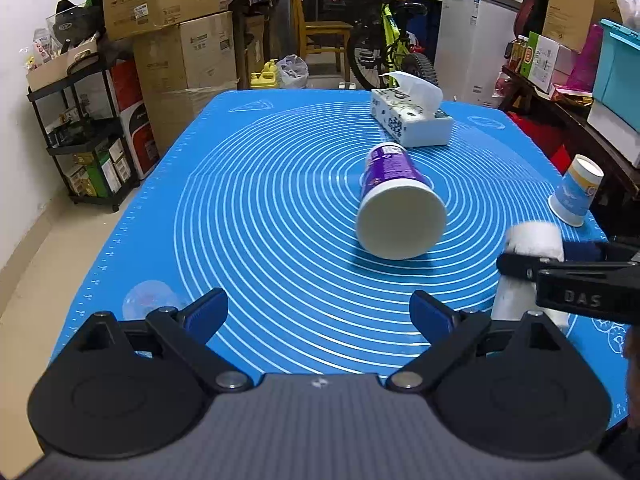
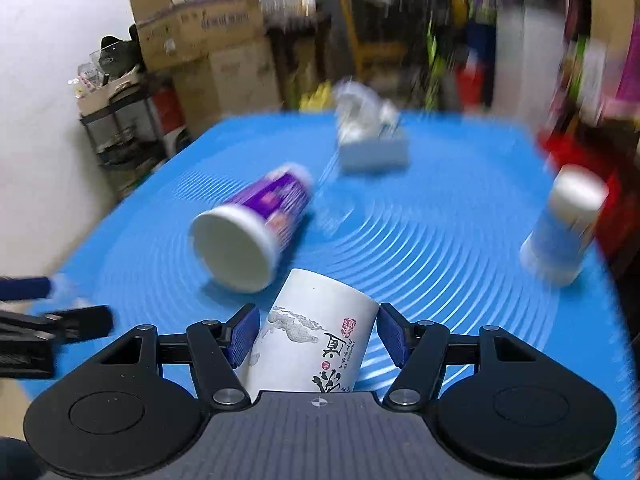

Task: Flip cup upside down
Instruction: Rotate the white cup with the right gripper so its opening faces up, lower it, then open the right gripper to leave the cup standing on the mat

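Around my table the room is crowded storage. At ten o'clock a bare white wall [image 1: 24, 92] meets a pale floor [image 1: 44, 248], and a black shelf rack [image 1: 86, 136] stands against it — packed with boxes. Stacked cardboard cartons [image 1: 180, 40] rise at eleven. At twelve sits a wooden chair [image 1: 320, 28], a bicycle [image 1: 390, 40] just beside it, then a white chest freezer [image 1: 476, 44] at one o'clock — light is dim back there.

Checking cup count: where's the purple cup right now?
The purple cup lies on its side mid blue mat, mouth toward the cameras, just in front of the tissue box; in the right wrist view it sits left of centre.
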Available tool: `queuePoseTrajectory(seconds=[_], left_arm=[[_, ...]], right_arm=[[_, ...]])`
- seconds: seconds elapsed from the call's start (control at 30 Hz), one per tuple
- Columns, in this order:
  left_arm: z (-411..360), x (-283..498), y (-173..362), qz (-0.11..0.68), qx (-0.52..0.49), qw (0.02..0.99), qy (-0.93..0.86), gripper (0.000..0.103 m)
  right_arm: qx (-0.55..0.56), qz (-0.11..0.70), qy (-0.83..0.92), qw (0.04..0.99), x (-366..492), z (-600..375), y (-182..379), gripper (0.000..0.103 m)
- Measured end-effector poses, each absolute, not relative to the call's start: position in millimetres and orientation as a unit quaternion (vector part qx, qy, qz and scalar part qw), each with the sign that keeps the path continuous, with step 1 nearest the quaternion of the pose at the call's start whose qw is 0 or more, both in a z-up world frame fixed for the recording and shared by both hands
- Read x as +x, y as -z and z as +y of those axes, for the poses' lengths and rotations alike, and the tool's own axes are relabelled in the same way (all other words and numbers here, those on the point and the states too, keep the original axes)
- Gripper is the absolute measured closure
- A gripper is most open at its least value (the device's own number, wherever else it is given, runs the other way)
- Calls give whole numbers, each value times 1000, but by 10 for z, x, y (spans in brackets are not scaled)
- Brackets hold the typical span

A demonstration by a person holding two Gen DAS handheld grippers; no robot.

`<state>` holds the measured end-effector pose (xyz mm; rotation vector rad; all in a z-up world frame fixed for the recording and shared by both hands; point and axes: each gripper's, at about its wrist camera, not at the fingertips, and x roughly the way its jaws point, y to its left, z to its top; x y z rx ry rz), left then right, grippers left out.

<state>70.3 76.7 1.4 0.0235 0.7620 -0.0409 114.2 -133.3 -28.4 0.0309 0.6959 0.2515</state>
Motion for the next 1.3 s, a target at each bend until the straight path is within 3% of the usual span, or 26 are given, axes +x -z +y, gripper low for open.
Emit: queuePoseTrajectory(seconds=[0.43, 0.67, 1.3], left_arm=[[596, 547, 87, 388, -5, 920, 54, 7], [589, 443, 66, 386, -11, 921, 47, 7], [285, -99, 203, 369, 10, 926, 73, 7]], right_arm=[[-71, 248, -131, 957, 710, -1342, 419, 34], [-65, 260, -137, 954, 627, -1356, 415, 34], [-24, 275, -125, 953, -135, -1813, 161, 18]])
